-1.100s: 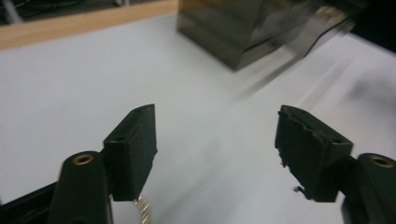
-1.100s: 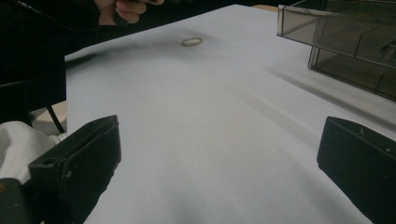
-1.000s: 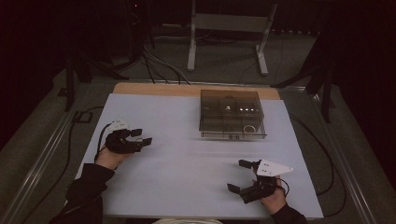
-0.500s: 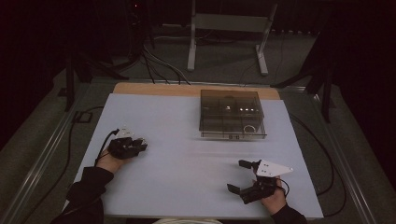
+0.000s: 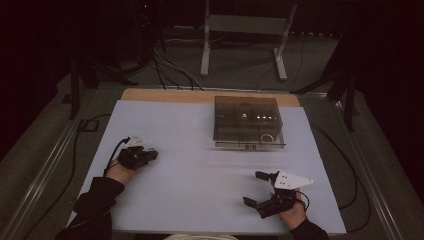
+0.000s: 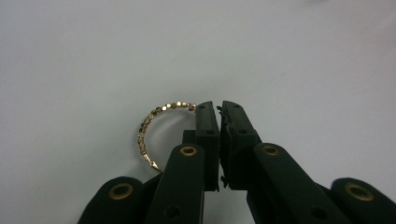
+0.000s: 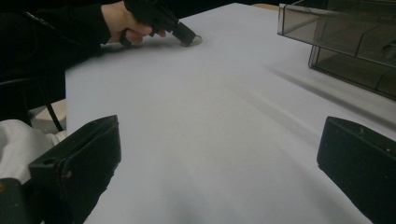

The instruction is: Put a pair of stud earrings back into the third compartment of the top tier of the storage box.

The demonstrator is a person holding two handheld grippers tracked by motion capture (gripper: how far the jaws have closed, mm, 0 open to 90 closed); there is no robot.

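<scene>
Left gripper (image 6: 219,105) pinches the gold beaded hoop (image 6: 150,128) on the pale table sheet (image 5: 200,165).

Its jaws have just been closing and now meet almost tip to tip, clamped on one end of the hoop, whose arc curls out beside the left jaw and lies flat on the sheet. In the high view this gripper (image 5: 150,154) sits well left of the smoky clear compartment box (image 5: 248,122), which stands toward the sheet's far edge. Right gripper (image 5: 257,188) rests near the sheet's near edge, below that box, jaws spread wide with nothing between them.
</scene>
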